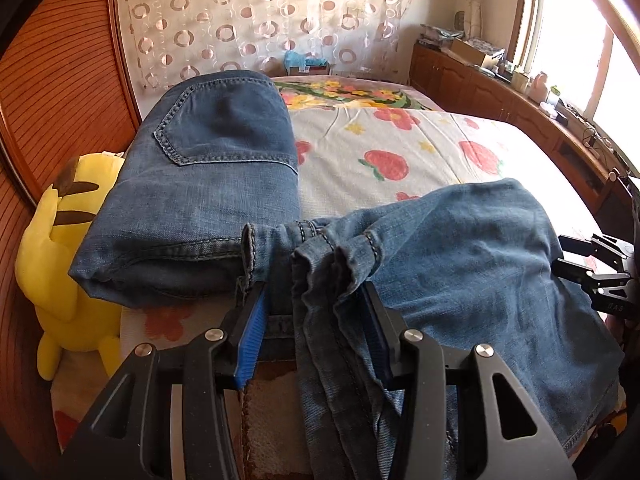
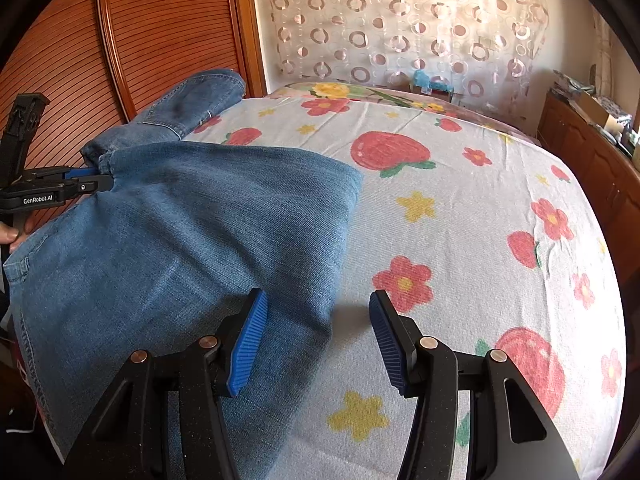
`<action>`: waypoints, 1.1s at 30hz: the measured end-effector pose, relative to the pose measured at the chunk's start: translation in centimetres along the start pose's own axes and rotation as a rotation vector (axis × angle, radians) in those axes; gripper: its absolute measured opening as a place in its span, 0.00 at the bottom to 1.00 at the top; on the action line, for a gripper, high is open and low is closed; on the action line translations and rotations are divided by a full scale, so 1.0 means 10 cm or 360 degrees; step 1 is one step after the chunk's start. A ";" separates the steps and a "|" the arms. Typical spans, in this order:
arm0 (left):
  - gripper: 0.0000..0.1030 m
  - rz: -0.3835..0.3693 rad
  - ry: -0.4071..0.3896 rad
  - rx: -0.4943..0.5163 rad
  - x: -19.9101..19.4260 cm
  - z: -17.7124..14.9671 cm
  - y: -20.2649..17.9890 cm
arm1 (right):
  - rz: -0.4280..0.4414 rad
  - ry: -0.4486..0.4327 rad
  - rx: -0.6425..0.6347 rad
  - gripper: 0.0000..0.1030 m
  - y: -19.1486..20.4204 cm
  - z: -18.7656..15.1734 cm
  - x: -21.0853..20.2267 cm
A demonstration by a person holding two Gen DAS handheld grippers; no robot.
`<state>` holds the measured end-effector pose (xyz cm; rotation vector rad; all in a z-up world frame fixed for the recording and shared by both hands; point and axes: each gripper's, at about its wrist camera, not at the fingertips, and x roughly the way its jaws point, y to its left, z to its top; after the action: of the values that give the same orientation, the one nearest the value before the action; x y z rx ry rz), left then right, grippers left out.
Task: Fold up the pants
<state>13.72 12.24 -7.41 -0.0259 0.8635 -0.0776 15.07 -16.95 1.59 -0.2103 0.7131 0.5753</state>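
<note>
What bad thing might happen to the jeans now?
1. The left gripper pinches only a bunched bit of the jeans, so the cloth might slip out.
2. The right gripper is open and holds nothing, so the fold could sag or go crooked.
3. The yellow plush toy sits right beside the jeans and may get bumped.
</note>
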 end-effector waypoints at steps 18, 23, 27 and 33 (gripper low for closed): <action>0.43 0.0007 -0.0027 0.0004 -0.02 0.00 0.00 | 0.0196 0.0103 0.0152 0.50 -0.30 0.45 0.36; 0.43 0.0007 -0.0033 0.0001 -0.02 0.01 0.01 | 0.0263 0.0107 0.0138 0.33 -0.25 0.48 0.41; 0.39 0.0009 -0.0037 0.0017 -0.04 0.02 -0.01 | 0.0311 0.0083 0.0113 0.10 -0.22 0.47 0.40; 0.32 -0.0007 -0.0046 0.0010 -0.05 0.01 0.01 | 0.0188 -0.0099 0.0037 0.06 -0.04 0.47 0.18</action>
<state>13.51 12.34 -6.98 -0.0228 0.8344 -0.0840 18.94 -14.78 3.88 -0.1288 0.6749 0.6830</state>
